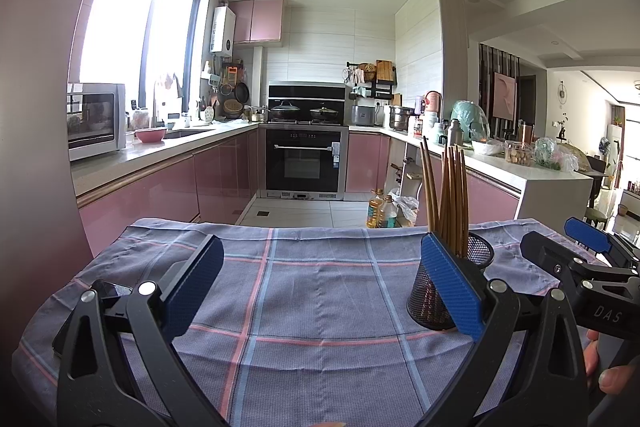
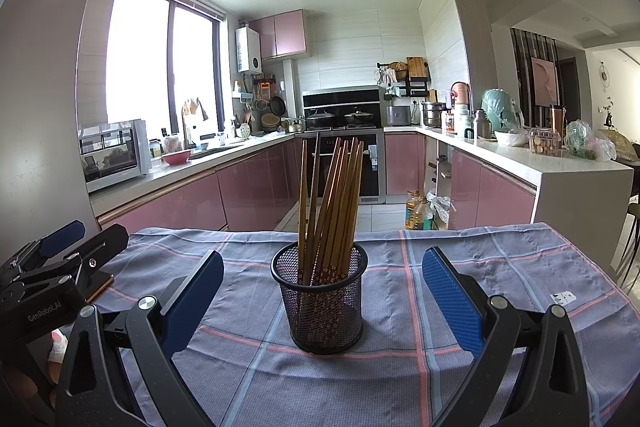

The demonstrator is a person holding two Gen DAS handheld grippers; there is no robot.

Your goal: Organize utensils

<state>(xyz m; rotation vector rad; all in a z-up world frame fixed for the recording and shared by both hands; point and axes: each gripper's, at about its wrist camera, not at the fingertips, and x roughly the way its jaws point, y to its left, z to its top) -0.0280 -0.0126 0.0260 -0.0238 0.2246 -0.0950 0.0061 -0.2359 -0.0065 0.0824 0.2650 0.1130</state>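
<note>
A black mesh cup [image 2: 319,301] stands upright on the checked cloth [image 2: 460,267], holding several brown chopsticks [image 2: 334,203] that lean apart. My right gripper [image 2: 322,291] is open, its blue pads on either side of the cup and not touching it. In the left wrist view the same mesh cup [image 1: 478,255] with its chopsticks [image 1: 450,199] shows behind the right pad. My left gripper [image 1: 320,287] is open over bare cloth [image 1: 320,267], left of the cup, with nothing between its fingers. Each gripper shows at the edge of the other's view: the right gripper [image 1: 560,243] and the left gripper [image 2: 88,239].
The cloth-covered table ends at its far edge [image 2: 280,233], with tiled floor beyond. Pink kitchen cabinets, an oven [image 1: 304,159] and counters lie further back. Oil bottles [image 2: 418,211] stand on the floor. A hand [image 1: 608,367] holds the right gripper's handle.
</note>
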